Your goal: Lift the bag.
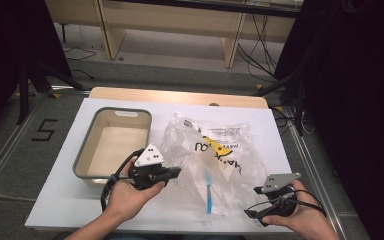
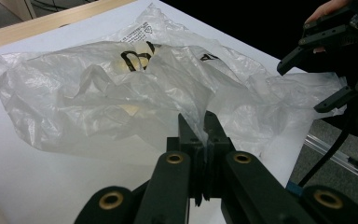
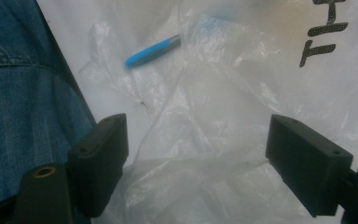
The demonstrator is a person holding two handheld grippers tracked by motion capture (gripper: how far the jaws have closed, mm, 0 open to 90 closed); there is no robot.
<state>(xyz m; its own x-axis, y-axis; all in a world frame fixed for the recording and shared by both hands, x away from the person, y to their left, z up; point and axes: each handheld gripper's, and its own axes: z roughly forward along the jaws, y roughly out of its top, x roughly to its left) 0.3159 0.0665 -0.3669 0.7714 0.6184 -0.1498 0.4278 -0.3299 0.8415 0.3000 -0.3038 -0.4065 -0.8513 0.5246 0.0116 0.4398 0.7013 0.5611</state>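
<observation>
High view is showing the plastic bag (image 1: 215,155) lying mid-bench — my left gripper (image 1: 172,172) is pinching its near-left edge, fingers pressed together, while my right gripper (image 1: 252,202), fingers spread, is nearing the near-right corner.

— How's the light?
— Bright and even from overhead on the white table (image 1: 55,200); the far corners fall dark.
— Sharpness?
— Soft throughout (low resolution). The plastic bag (image 1: 215,150) shows faint glare, and the near jaws in both gripper views are blurred.
</observation>
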